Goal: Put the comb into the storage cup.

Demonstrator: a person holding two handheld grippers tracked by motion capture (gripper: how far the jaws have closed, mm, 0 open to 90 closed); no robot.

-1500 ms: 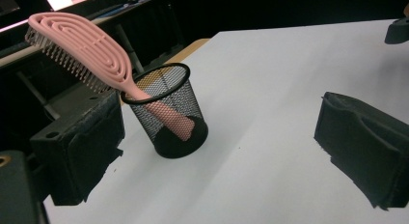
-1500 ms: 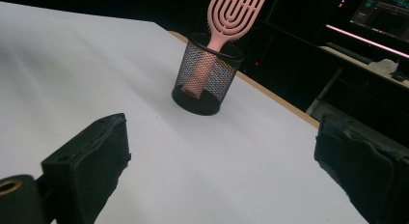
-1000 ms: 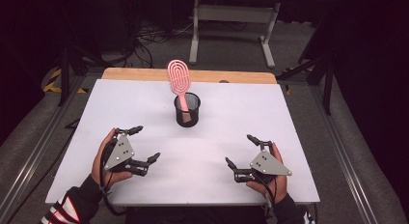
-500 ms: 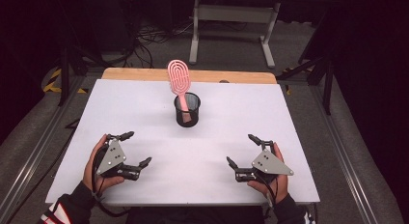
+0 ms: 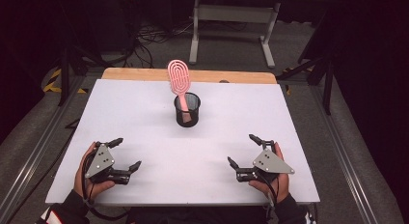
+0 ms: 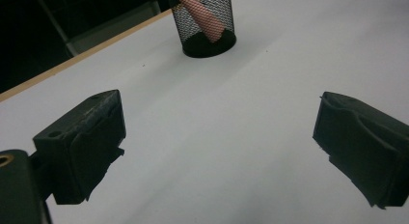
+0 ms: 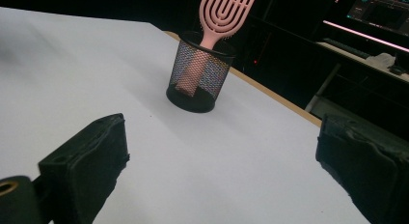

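A pink hairbrush (image 5: pixel 179 79) stands handle-down in a black mesh cup (image 5: pixel 187 110) near the middle of the white table top (image 5: pixel 144 122). The brush head leans toward the far left. My left gripper (image 5: pixel 126 154) rests at the near left, open and holding nothing. At the near right my right gripper (image 5: pixel 242 149) is open too, nothing between its jaws. The cup (image 6: pixel 207 22) with the brush handle (image 6: pixel 202 19) inside appears far ahead in the left gripper view. In the right gripper view the cup (image 7: pixel 197 77) and brush (image 7: pixel 219 16) stand ahead, well apart from the jaws.
A wooden strip (image 5: pixel 144 74) runs along the table's far edge. Beyond it stand a grey metal frame (image 5: pixel 231 21) and cables on the floor. A monitor and desk (image 7: pixel 371 21) sit in the dark at the far right of the right gripper view.
My left gripper has moved toward the near left corner of the table. The right gripper has barely shifted. Brush and cup have not moved.
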